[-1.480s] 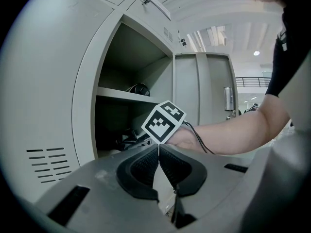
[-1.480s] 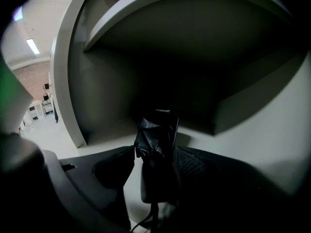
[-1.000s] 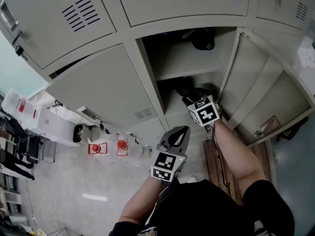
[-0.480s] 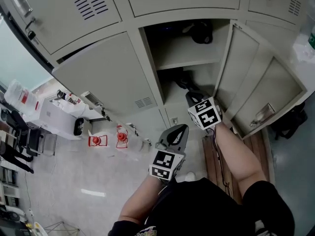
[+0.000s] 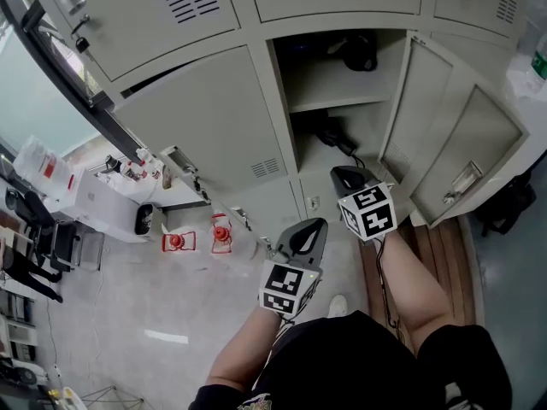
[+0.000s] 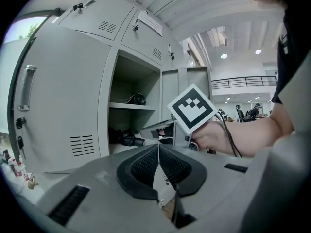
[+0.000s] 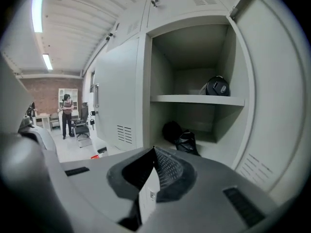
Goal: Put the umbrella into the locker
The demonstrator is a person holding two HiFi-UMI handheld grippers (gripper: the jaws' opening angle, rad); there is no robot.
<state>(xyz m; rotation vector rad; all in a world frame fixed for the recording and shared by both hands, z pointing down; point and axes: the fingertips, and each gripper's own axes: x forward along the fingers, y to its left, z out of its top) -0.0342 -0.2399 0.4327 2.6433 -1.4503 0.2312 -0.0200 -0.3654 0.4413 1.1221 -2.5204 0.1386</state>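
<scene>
Two hand-held tools are hanging shut and empty: the left gripper [image 6: 158, 148] is pressing pad to pad, and the right gripper [image 7: 154, 150] has just been closing its jaws on nothing. The black folded umbrella [image 5: 332, 133] is lying on the lower shelf of the open beige steel locker [image 5: 286, 101], so stowing is looking done. The locker door [image 5: 453, 135] is standing ajar above the pale glossy floor [image 5: 111, 314].

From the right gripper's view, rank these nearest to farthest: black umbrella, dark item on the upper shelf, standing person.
1. Black umbrella, in the lower compartment, just ahead.
2. Dark item, on the upper shelf, higher up.
3. Standing person, far left background.
</scene>
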